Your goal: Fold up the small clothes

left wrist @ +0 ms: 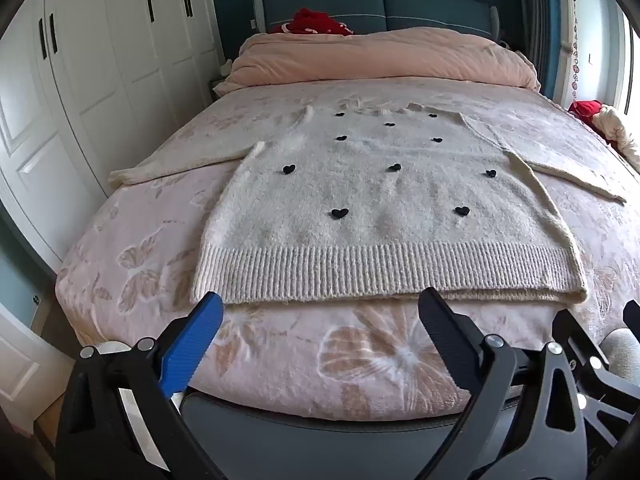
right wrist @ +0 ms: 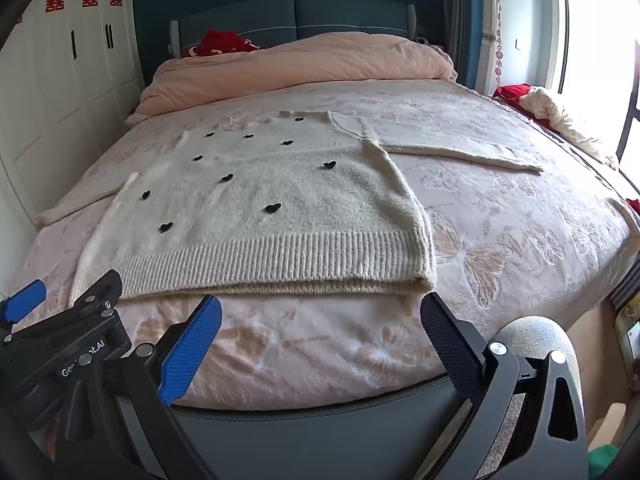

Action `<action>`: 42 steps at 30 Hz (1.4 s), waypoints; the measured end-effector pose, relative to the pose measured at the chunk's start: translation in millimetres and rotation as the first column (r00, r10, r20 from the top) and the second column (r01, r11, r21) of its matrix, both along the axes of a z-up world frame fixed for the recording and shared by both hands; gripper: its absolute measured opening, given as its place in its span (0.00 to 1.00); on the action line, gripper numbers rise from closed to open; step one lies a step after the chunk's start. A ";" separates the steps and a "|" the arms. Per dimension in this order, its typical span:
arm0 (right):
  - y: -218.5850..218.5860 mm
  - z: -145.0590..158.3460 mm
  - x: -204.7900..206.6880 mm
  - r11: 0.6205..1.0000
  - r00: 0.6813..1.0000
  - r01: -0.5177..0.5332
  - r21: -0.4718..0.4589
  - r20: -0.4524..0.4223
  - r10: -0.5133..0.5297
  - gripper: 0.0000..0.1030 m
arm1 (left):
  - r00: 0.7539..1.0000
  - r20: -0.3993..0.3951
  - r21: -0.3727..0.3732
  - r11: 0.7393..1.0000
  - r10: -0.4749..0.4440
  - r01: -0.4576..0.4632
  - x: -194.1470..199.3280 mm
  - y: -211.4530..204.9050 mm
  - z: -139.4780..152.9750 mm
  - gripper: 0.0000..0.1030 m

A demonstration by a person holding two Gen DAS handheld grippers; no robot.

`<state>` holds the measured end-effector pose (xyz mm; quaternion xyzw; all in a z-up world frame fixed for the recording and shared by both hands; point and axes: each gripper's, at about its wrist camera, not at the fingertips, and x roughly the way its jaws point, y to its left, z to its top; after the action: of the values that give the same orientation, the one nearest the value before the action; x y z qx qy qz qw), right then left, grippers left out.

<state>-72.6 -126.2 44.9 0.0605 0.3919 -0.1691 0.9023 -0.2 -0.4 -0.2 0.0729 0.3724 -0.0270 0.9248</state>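
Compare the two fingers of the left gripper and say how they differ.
On the left gripper, one finger is bright blue with a ridged pad; the other finger is black with a fine cross-hatched pad. The blue one sits on the view's left, near the sweater's hem corner; the black one sits on the right, below mid-hem. Both are spread wide, holding nothing, above the bedspread.

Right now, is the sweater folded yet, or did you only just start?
Only just started. Done: the sweater lies spread flat on the bed, front up, both sleeves out to the sides. In hand: nothing; the left gripper and right gripper hang open just short of the hem, not touching it. Left: every fold, sleeves in first, then the body.
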 end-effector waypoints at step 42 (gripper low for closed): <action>0.4 1.4 -1.9 1.000 1.000 0.008 -0.006 0.002 -0.008 0.95 | 1.000 -0.006 -0.014 1.000 0.000 0.000 -0.8 0.8 1.2 0.92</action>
<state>-74.5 -125.8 46.3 0.0596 0.3901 -0.1740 0.9022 -1.0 0.5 1.0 0.0663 0.3749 -0.0299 0.9242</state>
